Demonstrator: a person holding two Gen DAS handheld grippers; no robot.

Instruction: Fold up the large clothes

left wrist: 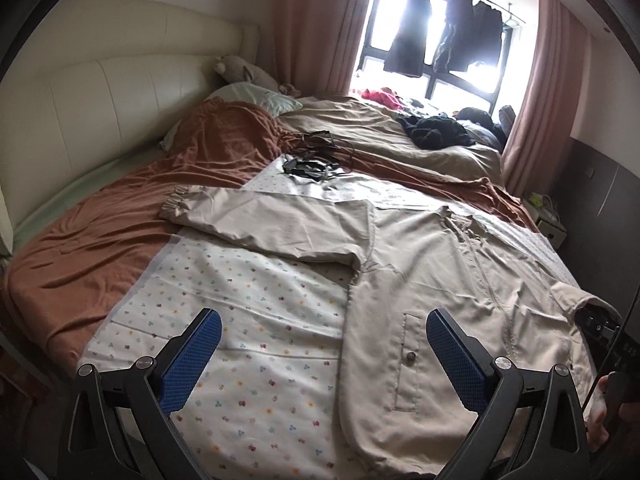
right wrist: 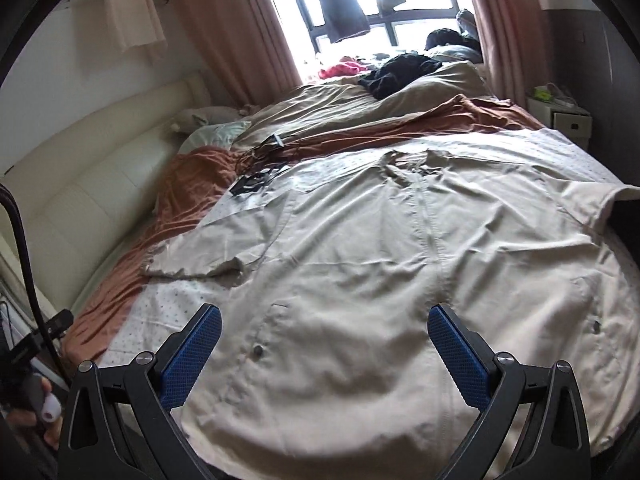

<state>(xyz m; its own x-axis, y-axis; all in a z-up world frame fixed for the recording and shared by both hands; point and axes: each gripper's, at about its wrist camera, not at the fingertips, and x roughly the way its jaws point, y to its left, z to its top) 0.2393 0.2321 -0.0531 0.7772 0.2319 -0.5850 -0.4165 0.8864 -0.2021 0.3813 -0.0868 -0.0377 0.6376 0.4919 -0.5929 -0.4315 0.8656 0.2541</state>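
Note:
A large beige zip jacket (left wrist: 440, 276) lies front up, spread flat on a white flower-print sheet (left wrist: 240, 320) on the bed. Its left sleeve (left wrist: 256, 220) stretches out to the left, cuff on the rust blanket. My left gripper (left wrist: 324, 332) is open and empty, above the jacket's lower left edge near a buttoned pocket (left wrist: 410, 356). In the right wrist view the jacket (right wrist: 400, 248) fills the middle, and my right gripper (right wrist: 325, 330) is open and empty above its hem. The jacket's right sleeve (right wrist: 592, 200) folds at the right edge.
A rust-brown blanket (left wrist: 120, 248) covers the bed's left side by a cream padded headboard (left wrist: 100, 96). Black cables and a dark device (left wrist: 312, 164) lie beyond the jacket. A tan duvet (left wrist: 360, 128) with dark clothes (left wrist: 436, 128) sits near the window. A white nightstand (right wrist: 568, 120) stands at right.

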